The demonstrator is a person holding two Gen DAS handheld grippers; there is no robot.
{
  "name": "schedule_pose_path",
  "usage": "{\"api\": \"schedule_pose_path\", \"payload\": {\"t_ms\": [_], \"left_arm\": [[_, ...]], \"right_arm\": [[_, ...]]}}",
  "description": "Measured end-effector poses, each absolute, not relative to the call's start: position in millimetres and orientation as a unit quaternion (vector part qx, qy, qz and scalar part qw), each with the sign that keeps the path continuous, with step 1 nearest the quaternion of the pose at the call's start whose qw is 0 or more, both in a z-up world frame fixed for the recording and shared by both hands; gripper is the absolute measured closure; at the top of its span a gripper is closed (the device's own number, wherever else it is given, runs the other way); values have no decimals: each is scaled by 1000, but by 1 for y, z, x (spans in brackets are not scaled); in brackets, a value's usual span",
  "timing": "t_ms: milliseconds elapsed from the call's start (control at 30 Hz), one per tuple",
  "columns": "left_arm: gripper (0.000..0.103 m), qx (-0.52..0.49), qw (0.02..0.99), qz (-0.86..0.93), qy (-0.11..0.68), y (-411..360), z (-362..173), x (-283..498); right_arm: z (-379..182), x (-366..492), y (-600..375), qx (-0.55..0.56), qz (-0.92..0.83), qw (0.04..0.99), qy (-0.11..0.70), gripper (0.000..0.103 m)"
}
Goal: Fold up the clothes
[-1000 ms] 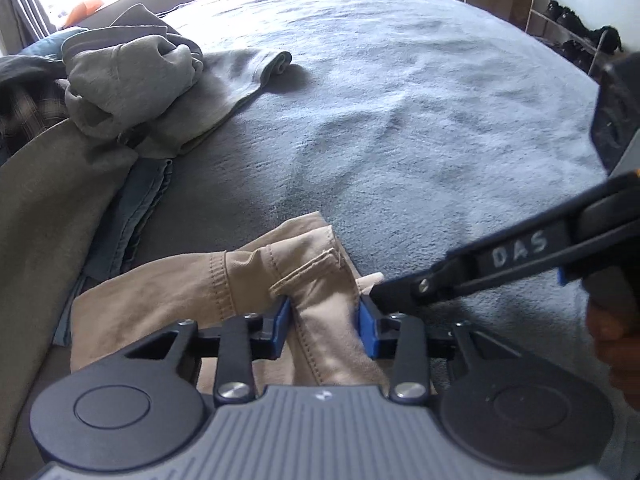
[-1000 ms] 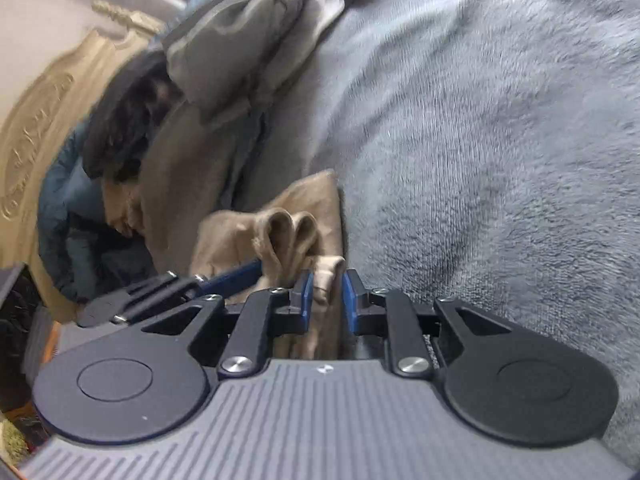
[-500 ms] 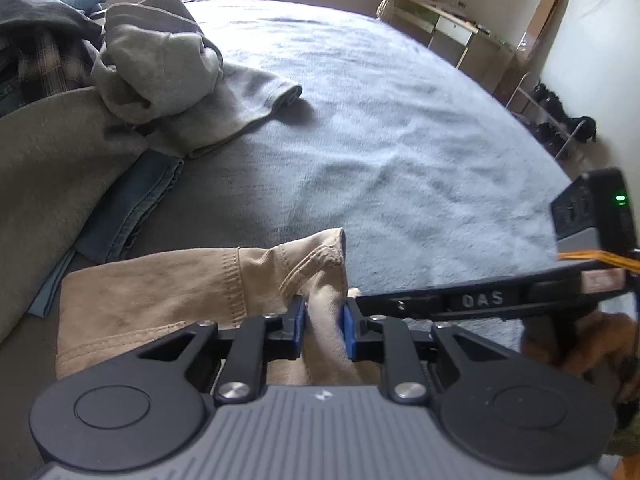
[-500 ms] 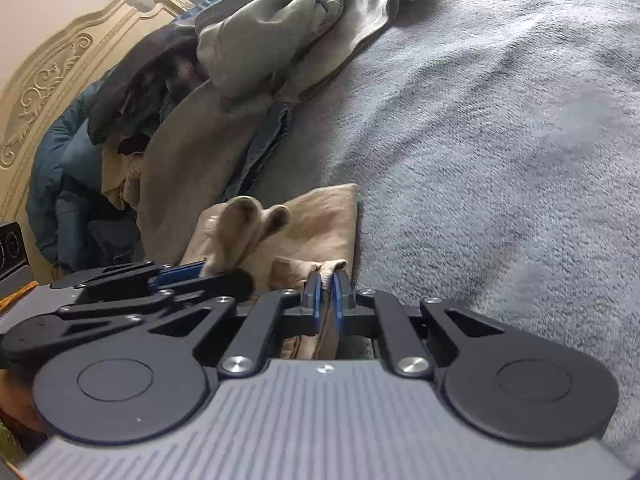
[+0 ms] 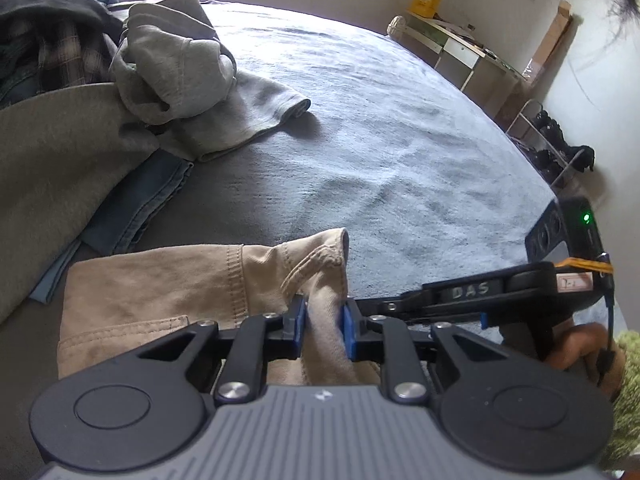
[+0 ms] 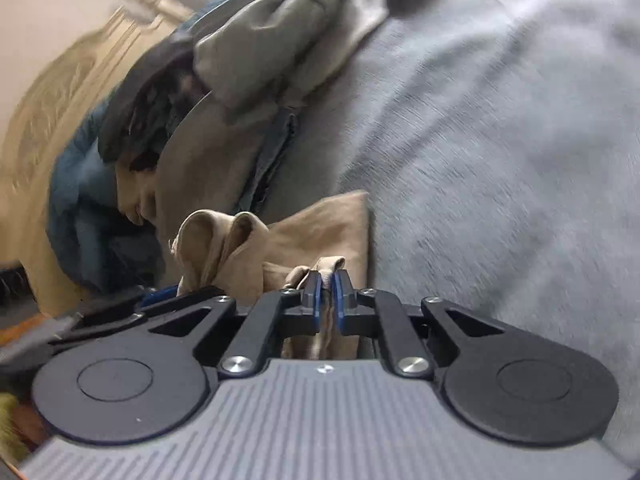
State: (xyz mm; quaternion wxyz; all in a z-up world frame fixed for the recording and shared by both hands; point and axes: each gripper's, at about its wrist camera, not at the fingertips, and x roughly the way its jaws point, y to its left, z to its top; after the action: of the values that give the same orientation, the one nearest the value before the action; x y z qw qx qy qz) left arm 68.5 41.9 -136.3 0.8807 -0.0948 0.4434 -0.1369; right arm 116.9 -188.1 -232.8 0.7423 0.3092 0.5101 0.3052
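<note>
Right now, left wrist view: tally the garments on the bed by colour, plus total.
Tan: 1, the tan trousers
Grey: 1, the grey hoodie
Olive: 1, the olive garment
Blue denim: 1, the jeans
Dark plaid: 1, the plaid shirt
Total: 5; the pile may hide more.

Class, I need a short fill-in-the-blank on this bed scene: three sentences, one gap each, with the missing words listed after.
1. Both grippers are shut on the ____ trousers.
2. The trousers lie on a grey ____ that covers the bed.
3. The grey sweatshirt lies crumpled on the ____ of clothes at the edge of the bed.

Missing words: tan; blanket; pile
</note>
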Motion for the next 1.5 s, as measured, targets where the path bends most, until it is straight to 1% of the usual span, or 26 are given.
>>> {"api": "schedule_pose_path", "payload": {"t_ms": [133, 167, 267, 300, 400, 433, 467, 500, 533, 633, 767, 867, 1000, 1100, 1233, 1267, 1300, 1333, 1367, 1400, 1500], "left_arm": [[83, -97, 882, -136, 441, 43, -135, 69], [83, -97, 882, -136, 440, 44, -135, 68], [83, -98, 884, -137, 437, 45, -134, 67], [83, -100, 884, -137, 436, 46, -133, 66], [83, -107, 886, -137, 429, 49, -130, 64], [83, -111, 887, -138, 426, 51, -129, 63], [83, -116, 888, -139, 423, 53, -128, 61], [83, -123, 889, -140, 418, 56, -126, 59], [83, -128, 891, -142, 412, 58, -122, 57], [83, -153, 894, -147, 394, 67, -114, 51], [83, -168, 885, -151, 407, 65, -124, 56], [83, -155, 875, -154, 432, 52, -141, 67], [83, -156, 868, -145, 449, 47, -158, 76], [82, -137, 868, -146, 454, 41, -164, 77], [74, -121, 870, -143, 456, 34, -169, 77], [67, -123, 870, -144, 455, 33, -168, 77], [64, -126, 871, -145, 452, 33, -166, 76], [58, -132, 872, -146, 448, 33, -163, 75], [54, -138, 873, -148, 444, 34, -161, 74], [53, -149, 874, -149, 437, 36, -157, 72], [49, -189, 878, -140, 417, 47, -142, 65]], "right_arm": [[-249, 115, -206, 409, 297, 692, 516, 93], [-252, 114, -209, 428, 298, 680, 516, 91], [-253, 112, -204, 424, 305, 674, 522, 78], [-252, 112, -201, 418, 308, 674, 525, 75], [-245, 110, -187, 386, 324, 683, 529, 74], [-242, 110, -182, 369, 325, 691, 529, 75], [-238, 109, -175, 344, 325, 705, 529, 79], [-233, 109, -169, 322, 325, 718, 524, 94], [-228, 110, -164, 302, 327, 730, 518, 96], [-207, 112, -158, 301, 371, 747, 462, 97], [-228, 124, -160, 292, 350, 748, 483, 97], [-251, 130, -171, 321, 337, 728, 503, 97], [-247, 123, -176, 321, 338, 732, 497, 97], [-253, 122, -179, 343, 329, 725, 499, 97], [-253, 120, -183, 356, 321, 720, 502, 96], [-253, 119, -185, 361, 317, 718, 504, 95], [-253, 118, -189, 366, 313, 716, 506, 93], [-251, 115, -195, 371, 305, 719, 503, 93], [-248, 112, -201, 375, 296, 722, 501, 90], [-245, 107, -211, 375, 283, 729, 497, 87], [-233, 89, -236, 367, 250, 752, 488, 86]]}}
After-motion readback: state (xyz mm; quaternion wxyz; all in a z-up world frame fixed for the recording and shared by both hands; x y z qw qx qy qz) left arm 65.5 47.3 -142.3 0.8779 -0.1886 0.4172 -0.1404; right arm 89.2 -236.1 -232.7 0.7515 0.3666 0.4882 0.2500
